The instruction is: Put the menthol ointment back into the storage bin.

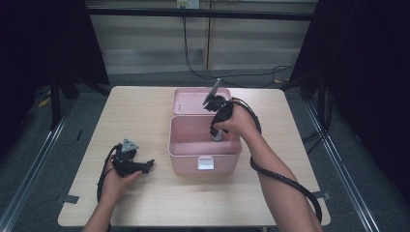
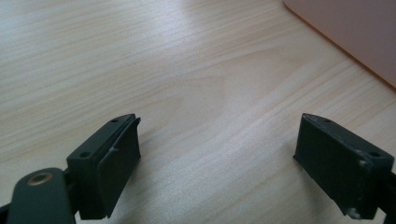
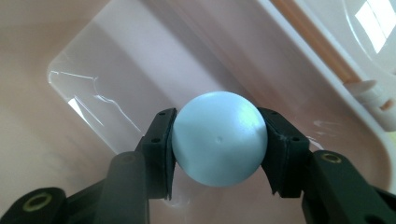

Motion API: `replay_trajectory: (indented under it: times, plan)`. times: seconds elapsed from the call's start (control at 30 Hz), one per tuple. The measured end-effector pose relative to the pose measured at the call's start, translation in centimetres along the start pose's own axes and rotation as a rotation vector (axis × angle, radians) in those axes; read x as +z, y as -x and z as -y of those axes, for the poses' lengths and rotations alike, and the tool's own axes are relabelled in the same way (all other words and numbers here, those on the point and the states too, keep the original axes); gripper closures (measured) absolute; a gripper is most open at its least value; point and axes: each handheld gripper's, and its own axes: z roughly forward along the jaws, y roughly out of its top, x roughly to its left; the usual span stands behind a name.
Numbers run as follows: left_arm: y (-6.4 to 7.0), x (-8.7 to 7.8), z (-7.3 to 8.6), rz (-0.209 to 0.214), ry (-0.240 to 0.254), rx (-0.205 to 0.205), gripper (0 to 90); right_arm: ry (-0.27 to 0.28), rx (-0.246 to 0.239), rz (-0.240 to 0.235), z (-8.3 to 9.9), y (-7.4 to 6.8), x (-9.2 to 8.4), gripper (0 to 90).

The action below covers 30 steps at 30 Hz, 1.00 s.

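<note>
A pink box (image 1: 180, 151) stands open in the middle of the wooden table (image 1: 145, 111), its lid (image 1: 189, 100) laid back behind it. My right gripper (image 1: 217, 134) reaches down into the box from above. In the right gripper view it (image 3: 219, 140) is shut on a pale blue ball (image 3: 219, 138), held over the glossy pink box floor (image 3: 93, 93). My left gripper (image 1: 151, 164) rests on the table left of the box, pointing at it. Its jaws (image 2: 219, 163) stand wide open over bare wood, with the box wall (image 2: 355, 32) at the upper right.
A white latch (image 1: 206, 163) sits on the box's front wall. Black cables trail from both grippers and run across the floor behind the table. Dark curtains and stand legs flank the table on either side.
</note>
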Motion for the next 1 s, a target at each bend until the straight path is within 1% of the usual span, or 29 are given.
replay_trajectory:
  times: [0.2,0.23,0.27,0.47,0.67,0.73,0.83,0.9,1.0]
  plan:
    - [0.0,0.0,0.0,0.0,0.0,0.0,13.3,-0.009,0.004,0.004,-0.2,0.1,0.6,50.4]
    - [0.0,0.0,0.0,0.0,0.0,0.001,13.3,-0.015,0.012,0.0,-0.3,0.1,0.6,50.3]
    - [0.0,0.0,0.0,0.0,0.0,0.001,13.3,-0.012,0.007,0.003,-0.3,0.1,0.7,50.3]
    - [0.0,0.0,0.0,0.0,-0.001,0.001,13.3,-0.026,0.031,0.005,-0.7,0.2,1.1,50.3]
    - [0.0,0.0,0.0,0.0,-0.001,0.001,13.3,-0.011,0.047,0.0,-0.9,0.4,1.5,50.3]
    - [0.0,0.0,0.0,0.0,0.0,0.0,13.3,-0.019,0.051,0.001,-0.9,0.4,1.7,50.3]
    - [0.0,0.0,0.0,0.0,0.0,0.0,13.3,-0.015,0.059,-0.004,-1.0,0.4,2.0,50.3]
    - [0.0,0.0,0.0,0.0,0.0,0.0,13.3,-0.022,0.06,0.01,-1.1,0.4,2.1,50.3]
    - [0.0,0.0,0.0,0.0,0.0,0.0,13.3,-0.023,0.063,0.008,-1.2,0.5,2.3,50.3]
